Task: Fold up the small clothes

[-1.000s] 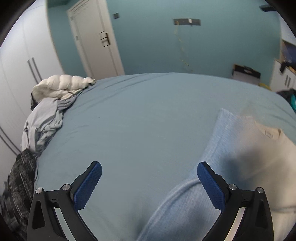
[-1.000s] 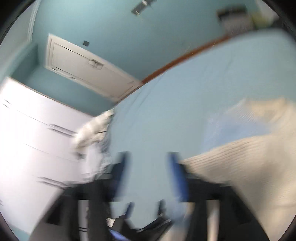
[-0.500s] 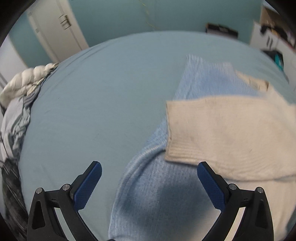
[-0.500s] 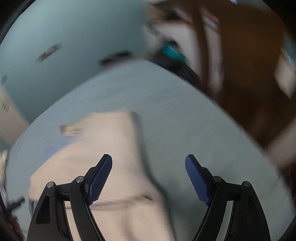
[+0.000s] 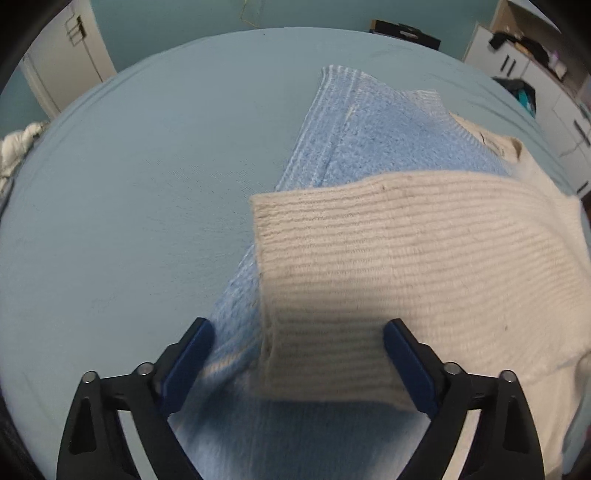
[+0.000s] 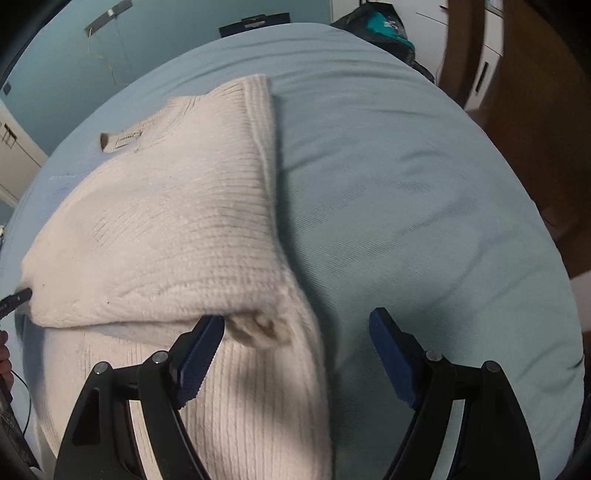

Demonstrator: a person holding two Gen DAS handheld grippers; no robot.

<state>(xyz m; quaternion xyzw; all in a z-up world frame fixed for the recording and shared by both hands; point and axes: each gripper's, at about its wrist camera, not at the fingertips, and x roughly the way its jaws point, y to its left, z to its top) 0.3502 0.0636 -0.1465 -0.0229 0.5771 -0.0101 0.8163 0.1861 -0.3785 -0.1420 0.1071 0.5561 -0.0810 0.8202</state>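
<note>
A cream ribbed knit sweater [image 5: 424, 258] lies on the bed, with its folded part laid across a blue knit [image 5: 388, 125] beneath it. My left gripper [image 5: 297, 332] points steeply down over the fold's near left corner. Its jaws are closing, with cream and blue knit between them and the pads clear of the cloth. My right gripper [image 6: 295, 319] hovers open over the sweater's [image 6: 177, 229] right edge, a rolled cuff [image 6: 258, 330] lying just inside its left fingertip [image 6: 207, 339]. A collar label [image 6: 127, 140] shows at the far end.
The light blue bedsheet [image 6: 406, 203] spreads wide to the right of the sweater and to its left [image 5: 129, 203]. A heap of clothes [image 5: 16, 144] sits at the bed's far left edge. White cabinets [image 5: 546, 85], a dark bag [image 6: 380, 26] and wooden furniture [image 6: 535, 110] stand beyond the bed.
The left gripper has sunk and tipped down onto the sweater, and its jaws have narrowed. The right view has swung from the room to the sweater's right edge and steadied.
</note>
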